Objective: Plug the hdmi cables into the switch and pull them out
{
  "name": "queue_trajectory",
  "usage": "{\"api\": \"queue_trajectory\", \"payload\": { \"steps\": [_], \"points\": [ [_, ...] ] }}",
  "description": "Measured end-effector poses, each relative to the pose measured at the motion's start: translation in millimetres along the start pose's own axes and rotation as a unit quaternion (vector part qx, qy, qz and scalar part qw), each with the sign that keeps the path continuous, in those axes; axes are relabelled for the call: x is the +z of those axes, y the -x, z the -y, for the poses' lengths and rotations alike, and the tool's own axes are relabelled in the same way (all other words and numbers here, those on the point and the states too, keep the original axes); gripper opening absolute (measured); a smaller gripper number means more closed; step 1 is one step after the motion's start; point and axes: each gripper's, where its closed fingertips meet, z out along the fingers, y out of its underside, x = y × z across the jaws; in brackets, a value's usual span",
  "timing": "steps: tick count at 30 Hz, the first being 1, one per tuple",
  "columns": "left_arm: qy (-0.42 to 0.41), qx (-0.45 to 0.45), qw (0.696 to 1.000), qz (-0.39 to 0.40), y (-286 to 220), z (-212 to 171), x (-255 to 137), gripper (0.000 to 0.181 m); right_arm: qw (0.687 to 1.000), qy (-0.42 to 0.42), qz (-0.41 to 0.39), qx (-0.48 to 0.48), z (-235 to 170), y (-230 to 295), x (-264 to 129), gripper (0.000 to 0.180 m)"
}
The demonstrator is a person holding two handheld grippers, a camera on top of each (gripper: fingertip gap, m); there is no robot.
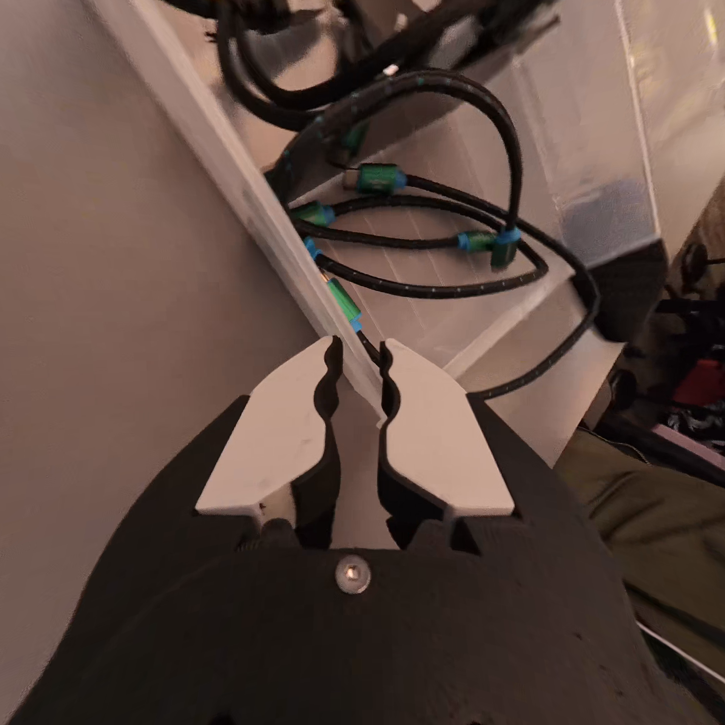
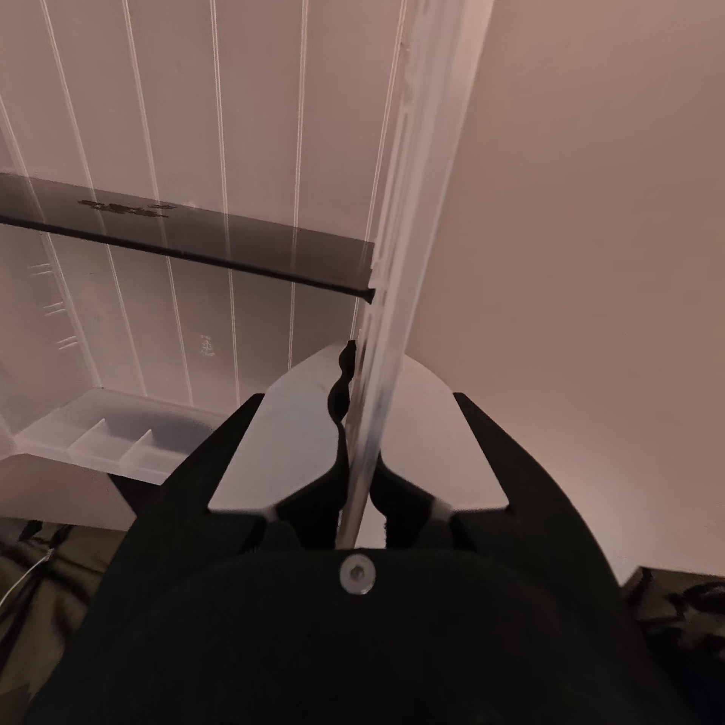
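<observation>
The left gripper, black-bodied with white finger shells and wavy black pads, stood partly open with the rim of a clear plastic storage bin running between its fingers. The rim touched the inner pad of the right finger, while a gap remained on the other side, so the gripper straddled the edge without plainly clamping it.

Inside the bin lay a loose tangle of black braided HDMI cables with green metal plugs and blue collars. One plug lay free near the middle of the bin with its metal tip bare, another green plug rested against the rim just beyond the left gripper, and two more crossed farther right. A long dark flat device, blurred, sat at the far end of the bin; whether it was the switch could not be told.

The right gripper, of the same build, was nearly closed around the same kind of clear rim, both pads pressed to the plastic. Left of it, a thin dark flat panel crossed the ribbed floor of the bin. The beige desk spread to the right.
</observation>
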Motion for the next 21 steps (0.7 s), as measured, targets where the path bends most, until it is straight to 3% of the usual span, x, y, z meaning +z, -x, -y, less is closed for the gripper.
{"api": "queue_trajectory", "payload": {
  "steps": [7, 14, 21],
  "points": [
    [-0.034, -0.093, 0.986, 0.13, 104.9, -36.0, -68.6, 0.005, 0.998, 0.026, 0.003, -0.053, 7.4, 46.9, 15.4, 0.006],
    [-0.074, -0.195, 0.971, 0.113, 163.5, -106.9, -131.4, 0.008, 0.998, 0.031, 0.003, -0.047, 10.8, 46.8, 15.1, 0.005],
    [-0.152, -0.333, 0.919, 0.148, 209.7, -184.9, -191.3, 0.01, 1.0, 0.019, 0.0, -0.003, 15.3, 29.7, 12.2, 0.005]
  ]
}}
